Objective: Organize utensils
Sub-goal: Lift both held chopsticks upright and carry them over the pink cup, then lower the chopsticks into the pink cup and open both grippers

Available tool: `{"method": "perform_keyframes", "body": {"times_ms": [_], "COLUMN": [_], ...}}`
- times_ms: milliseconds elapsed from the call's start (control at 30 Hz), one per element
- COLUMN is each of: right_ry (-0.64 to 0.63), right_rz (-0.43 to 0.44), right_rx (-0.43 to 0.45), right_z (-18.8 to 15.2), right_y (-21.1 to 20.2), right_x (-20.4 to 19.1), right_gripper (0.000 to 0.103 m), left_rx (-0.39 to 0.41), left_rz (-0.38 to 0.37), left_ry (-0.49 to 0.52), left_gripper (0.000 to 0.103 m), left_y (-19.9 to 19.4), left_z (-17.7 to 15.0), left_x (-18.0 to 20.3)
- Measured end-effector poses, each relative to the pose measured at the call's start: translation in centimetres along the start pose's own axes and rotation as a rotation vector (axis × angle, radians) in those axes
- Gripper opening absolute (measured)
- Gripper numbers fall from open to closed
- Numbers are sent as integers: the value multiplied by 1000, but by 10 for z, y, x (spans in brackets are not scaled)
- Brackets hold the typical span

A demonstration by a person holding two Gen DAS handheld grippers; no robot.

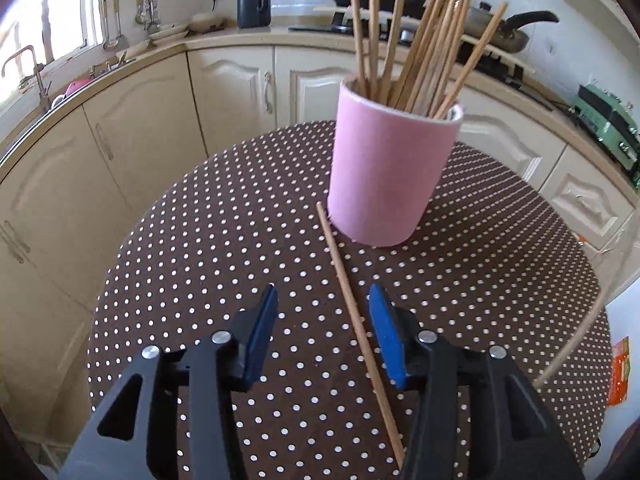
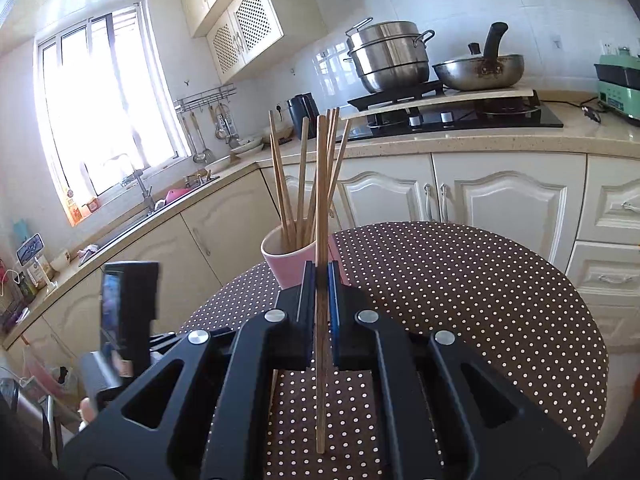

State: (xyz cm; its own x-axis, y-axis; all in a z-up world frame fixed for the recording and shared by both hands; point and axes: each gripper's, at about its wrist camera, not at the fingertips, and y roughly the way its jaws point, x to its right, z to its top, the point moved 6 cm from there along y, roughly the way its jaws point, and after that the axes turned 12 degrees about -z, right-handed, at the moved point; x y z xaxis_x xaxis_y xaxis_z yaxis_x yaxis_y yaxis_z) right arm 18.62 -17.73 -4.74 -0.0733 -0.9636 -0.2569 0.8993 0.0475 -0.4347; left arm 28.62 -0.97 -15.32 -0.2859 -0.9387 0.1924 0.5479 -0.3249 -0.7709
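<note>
Left fingers [image 1: 323,300] apart, straddling loose chopstick [image 1: 356,320] on bench [image 1: 200,240]; right fingers [image 2: 321,276] clamp 1 chopstick [image 2: 321,200]. Risk: off-centre closing rolls stick away; pink cup [image 1: 384,176] crowded.

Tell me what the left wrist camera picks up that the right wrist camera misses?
Only the left wrist view shows the loose chopstick lying on the table between the open left gripper. Only the right wrist view shows the right gripper shut on a held chopstick, plus the window. Both show the pink cup of chopsticks, the dotted table and the stove.
</note>
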Motion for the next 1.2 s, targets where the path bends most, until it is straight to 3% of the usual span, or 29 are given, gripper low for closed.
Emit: {"method": "perform_keyframes", "body": {"times_ms": [133,333,400,433,467,600,700,967,1200], "right_ry": [5,-5,-4,-2,1,14,31,24,4], "right_rz": [22,38,37,38,38,28,29,24,23], "right_rx": [-20,-52,-59,-62,-65,-76,-90,-81,-35], "right_z": [2,2,2,2,2,1,0,7,20], "right_y": [10,26,31,32,34,41,44,38,26], "right_x": [2,4,6,7,8,15,19,13,2], "right_gripper": [6,6,7,7,7,7,7,7,6], "left_rx": [-59,-56,-28,-4,13,21,29,190,299], "left_rz": [65,45,110,119,105,49,58,102,85], "left_ry": [-32,-74,-55,-62,-81,-94,-118,-44,-4], "left_gripper": [48,46,25,13,7,5,5,5,5], "left_y": [24,38,42,43,43,43,40,-9,-49], "left_z": [3,18,22,22,22,23,25,43,59], "left_x": [-11,-17,-20,-23,-26,-34,-41,-17,5]}}
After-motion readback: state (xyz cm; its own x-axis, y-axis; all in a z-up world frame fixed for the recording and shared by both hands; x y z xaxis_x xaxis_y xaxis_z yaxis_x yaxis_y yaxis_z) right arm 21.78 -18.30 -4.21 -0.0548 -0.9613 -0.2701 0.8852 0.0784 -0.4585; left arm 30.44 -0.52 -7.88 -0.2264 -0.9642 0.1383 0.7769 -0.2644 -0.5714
